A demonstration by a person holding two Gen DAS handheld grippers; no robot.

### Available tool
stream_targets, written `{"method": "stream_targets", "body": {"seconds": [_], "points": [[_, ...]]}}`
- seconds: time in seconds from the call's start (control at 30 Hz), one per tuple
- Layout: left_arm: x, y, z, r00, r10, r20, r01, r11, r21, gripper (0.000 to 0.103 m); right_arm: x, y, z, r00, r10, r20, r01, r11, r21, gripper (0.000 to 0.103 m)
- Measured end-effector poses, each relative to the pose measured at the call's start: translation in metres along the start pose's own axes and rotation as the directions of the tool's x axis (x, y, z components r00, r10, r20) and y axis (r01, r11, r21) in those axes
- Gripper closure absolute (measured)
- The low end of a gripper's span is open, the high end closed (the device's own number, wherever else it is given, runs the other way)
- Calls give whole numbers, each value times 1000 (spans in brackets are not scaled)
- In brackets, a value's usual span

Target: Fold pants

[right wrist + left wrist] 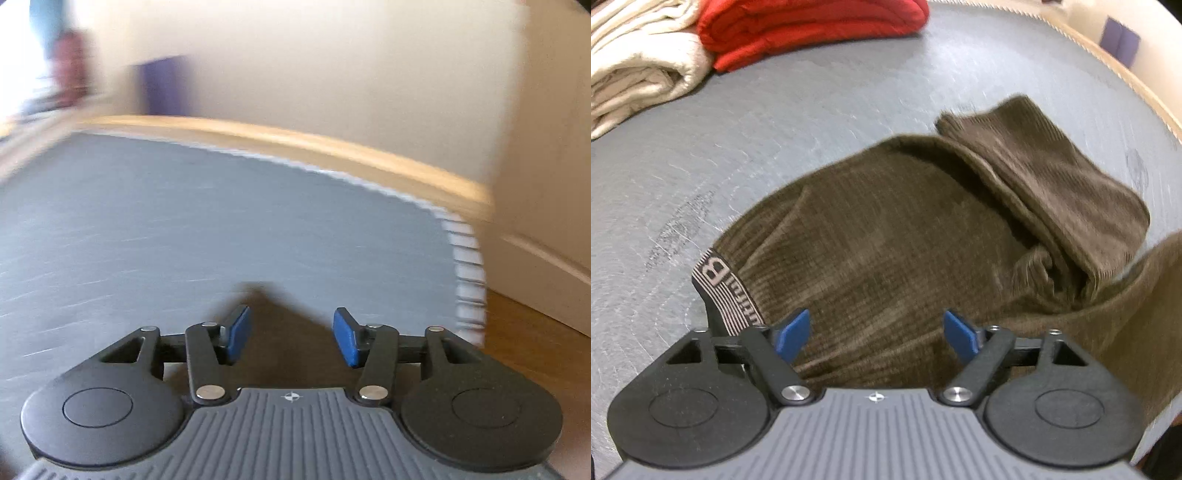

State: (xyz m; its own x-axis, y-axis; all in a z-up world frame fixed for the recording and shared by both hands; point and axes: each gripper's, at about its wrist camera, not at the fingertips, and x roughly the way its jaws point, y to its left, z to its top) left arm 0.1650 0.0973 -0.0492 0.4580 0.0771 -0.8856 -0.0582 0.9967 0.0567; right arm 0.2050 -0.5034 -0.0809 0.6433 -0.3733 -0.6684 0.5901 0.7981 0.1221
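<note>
Brown corduroy pants lie bunched on the grey mat, their striped waistband with a large letter at the left. One leg is folded over at the upper right. Another part of the fabric runs off blurred at the right edge. My left gripper hovers open just over the pants near the waistband, its blue pads wide apart. In the blurred right wrist view a brown point of fabric shows between the fingers of my right gripper, which stands open with its pads clear of the cloth.
A folded red garment and a folded cream one lie at the mat's far left. The mat's toothed edge and the wooden table rim run close on the right, with a wall and floor beyond.
</note>
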Motion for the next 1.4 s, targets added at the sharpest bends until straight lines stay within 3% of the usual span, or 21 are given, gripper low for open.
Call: {"method": "stream_targets", "body": {"seconds": [0.07, 0.13, 0.27, 0.3, 0.37, 0.43, 0.57, 0.67, 0.77, 0.83, 0.9, 0.93, 0.97, 1.03, 1.2, 1.23, 1.27, 1.33, 1.4], "points": [[-2, 2, 4, 1000, -6, 16, 6, 1000, -22, 43, -2, 41, -6, 986, 165, -20, -166, 981, -99, 51], [-3, 5, 6, 999, -19, 27, 20, 999, -48, 60, -6, 84, -17, 957, 288, -48, -291, 933, -211, 51], [-3, 9, 10, 999, -17, 38, 20, 997, -77, 61, -10, 155, -41, 874, 458, -165, -486, 803, -345, 49], [-3, 10, 10, 999, -16, 37, 18, 997, -76, 61, -10, 172, -47, 853, 480, -204, -521, 768, -372, 44], [-1, 10, 9, 999, -14, 35, 16, 997, -78, 61, -8, 201, -59, 822, 499, -273, -569, 709, -417, 37], [0, 12, 9, 1000, -13, 28, 15, 997, -77, 60, -4, 222, -65, 805, 502, -315, -593, 674, -441, 31], [6, 16, 7, 1000, -10, 4, 10, 998, -66, 57, 12, 252, -81, 803, 458, -381, -595, 643, -482, 24], [7, 19, 5, 1000, -5, 0, 5, 998, -66, 55, 23, 260, -92, 779, 434, -453, -622, 630, -465, 24], [5, 24, 6, 1000, -2, 2, 2, 997, -79, 55, 22, 274, -109, 794, 405, -453, -603, 616, -507, 25], [3, 27, 7, 1000, -8, 8, 8, 996, -91, 55, 16, 277, -112, 783, 419, -460, -620, 592, -515, 42], [-1, 29, 8, 1000, -14, 17, 15, 995, -94, 55, 5, 279, -111, 770, 443, -459, -638, 563, -525, 84], [-3, 29, 9, 1000, -17, 23, 19, 995, -94, 55, -3, 280, -110, 778, 449, -439, -628, 548, -553, 95], [-5, 30, 9, 999, -21, 29, 24, 995, -95, 55, -10, 279, -109, 772, 465, -433, -635, 533, -559, 103], [-9, 31, 10, 999, -29, 36, 33, 994, -101, 55, -28, 273, -99, 721, 531, -444, -690, 500, -523, 103], [-20, 37, 10, 997, -47, 59, 53, 992, -115, 55, -101, 262, -88, 665, 622, -413, -713, 365, -598, 103], [-22, 38, 9, 997, -49, 62, 56, 992, -117, 55, -111, 259, -88, 667, 627, -404, -706, 358, -611, 103], [-23, 39, 8, 997, -50, 63, 58, 991, -119, 54, -116, 258, -88, 684, 618, -388, -689, 374, -620, 103], [-27, 39, 7, 996, -55, 69, 63, 991, -120, 50, -114, 249, -91, 738, 578, -349, -645, 451, -617, 101], [-29, 38, 4, 996, -55, 71, 63, 991, -114, 46, -97, 240, -94, 764, 536, -359, -631, 508, -587, 82]]}}
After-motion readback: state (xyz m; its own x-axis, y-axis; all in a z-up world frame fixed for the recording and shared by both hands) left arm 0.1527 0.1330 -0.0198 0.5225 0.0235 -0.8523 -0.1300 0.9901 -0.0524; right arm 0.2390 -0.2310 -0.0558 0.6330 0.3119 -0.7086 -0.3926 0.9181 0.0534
